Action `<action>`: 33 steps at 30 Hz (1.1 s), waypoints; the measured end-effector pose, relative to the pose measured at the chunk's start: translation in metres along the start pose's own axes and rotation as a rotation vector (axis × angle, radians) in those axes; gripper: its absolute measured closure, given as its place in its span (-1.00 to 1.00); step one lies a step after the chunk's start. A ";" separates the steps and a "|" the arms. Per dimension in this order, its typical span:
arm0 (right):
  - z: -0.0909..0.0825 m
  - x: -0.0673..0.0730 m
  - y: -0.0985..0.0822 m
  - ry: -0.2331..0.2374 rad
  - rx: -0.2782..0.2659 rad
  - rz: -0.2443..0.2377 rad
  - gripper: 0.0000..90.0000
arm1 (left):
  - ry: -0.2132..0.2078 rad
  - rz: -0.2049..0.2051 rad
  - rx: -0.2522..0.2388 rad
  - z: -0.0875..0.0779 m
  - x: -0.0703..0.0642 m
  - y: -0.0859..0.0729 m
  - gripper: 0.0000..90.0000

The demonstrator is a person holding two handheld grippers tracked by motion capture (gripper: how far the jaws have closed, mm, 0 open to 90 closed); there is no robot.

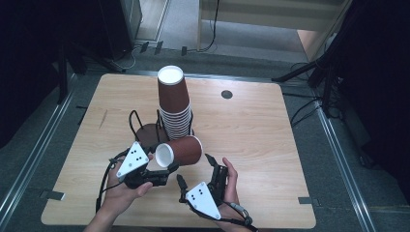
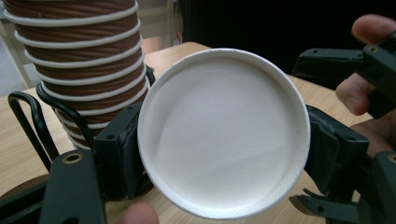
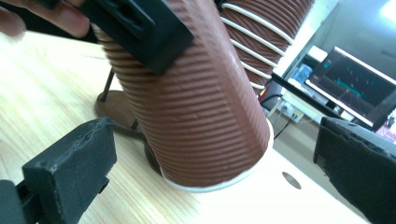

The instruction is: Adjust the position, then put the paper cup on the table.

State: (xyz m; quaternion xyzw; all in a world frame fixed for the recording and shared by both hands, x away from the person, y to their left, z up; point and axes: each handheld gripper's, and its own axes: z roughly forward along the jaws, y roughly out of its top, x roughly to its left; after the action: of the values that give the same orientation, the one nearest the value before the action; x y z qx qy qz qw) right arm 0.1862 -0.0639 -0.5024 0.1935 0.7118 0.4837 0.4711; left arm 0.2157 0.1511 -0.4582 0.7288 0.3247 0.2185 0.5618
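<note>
Paper cups, wood table, matt black tongs.

Cup (image 1: pixel 180 151) in the left gripper (image 1: pixel 162 175): brown paper, finely ribbed wall, matt; base smooth white paper w/ a faint sheen. Stack (image 1: pixel 175 104) just beyond those jaws: same ribbed brown paper, white rolled rims. Holder (image 1: pixel 145 129) under the stack: thin black wire, glossy, on a dark brown disc. Table (image 1: pixel 251 130): pale wood, visible grain, smooth satin finish. Right gripper (image 1: pixel 197 173) beside the cup: matt black plastic; jaw pads look rubbery, rough at the edges. Plates on top of both: grey, flat, matt.
</note>
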 end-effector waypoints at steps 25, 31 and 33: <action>-0.011 -0.030 0.020 0.032 0.016 0.407 -0.99 | 0.039 -0.087 -0.196 -0.009 0.004 -0.003 -0.46; -0.013 -0.028 0.024 0.116 0.082 0.476 -1.00 | 0.033 -0.105 -0.238 -0.012 0.008 -0.001 -0.46; -0.014 -0.028 0.025 0.123 0.087 0.505 -1.00 | 0.026 -0.103 -0.250 -0.011 0.007 0.000 -0.46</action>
State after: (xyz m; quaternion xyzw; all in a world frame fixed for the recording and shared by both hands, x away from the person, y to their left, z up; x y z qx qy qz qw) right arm 0.1833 -0.0795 -0.4659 0.3556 0.6883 0.5657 0.2825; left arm 0.2132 0.1639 -0.4556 0.6326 0.3391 0.2377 0.6545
